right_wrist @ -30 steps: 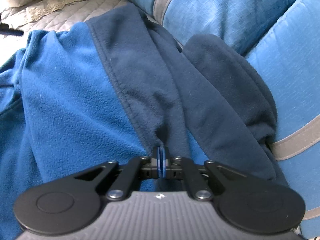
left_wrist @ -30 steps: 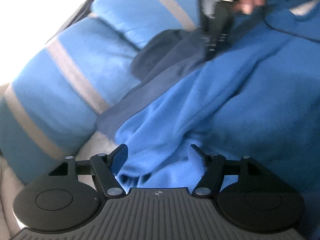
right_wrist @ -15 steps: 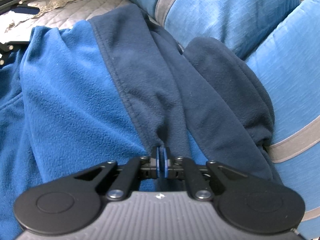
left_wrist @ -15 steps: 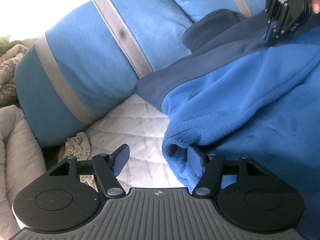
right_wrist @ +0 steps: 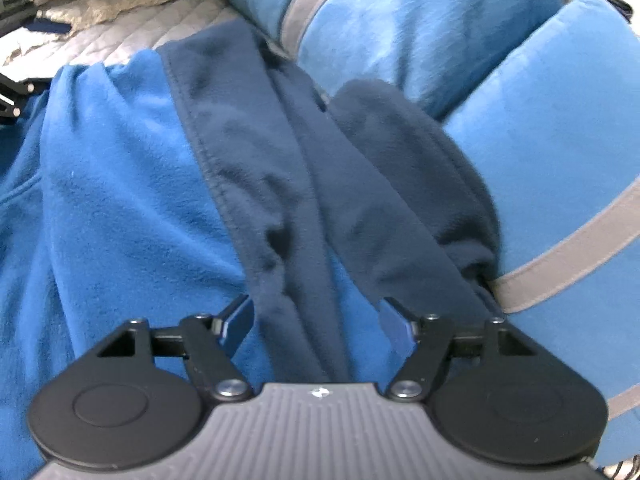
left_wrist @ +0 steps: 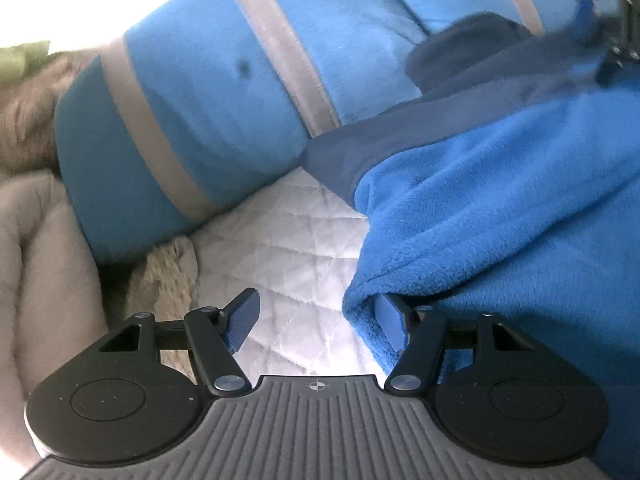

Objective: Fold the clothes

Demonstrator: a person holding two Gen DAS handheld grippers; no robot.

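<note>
A bright blue fleece garment (left_wrist: 500, 208) with a navy band (right_wrist: 256, 168) lies bunched on a white quilted cover (left_wrist: 288, 248). My left gripper (left_wrist: 316, 320) stands open at the fleece's lower left corner; its right finger is tucked just under the fleece edge, its left finger over bare quilt. My right gripper (right_wrist: 318, 320) is open over the navy band, and a navy fold runs between its fingers. In the left wrist view the right gripper (left_wrist: 608, 32) shows at the top right, blurred, above the navy part.
Blue bolster cushions with grey stripes (left_wrist: 224, 92) (right_wrist: 420, 28) lie along the far side of the fleece. A beige blanket (left_wrist: 32, 248) and a lace-edged cloth (left_wrist: 168, 272) sit at the left. Lace trim (right_wrist: 120, 4) lies at the far end of the quilt.
The right gripper has opened and let go of the navy band it was pinching. The left gripper has slid left off the fleece to its corner, still open.
</note>
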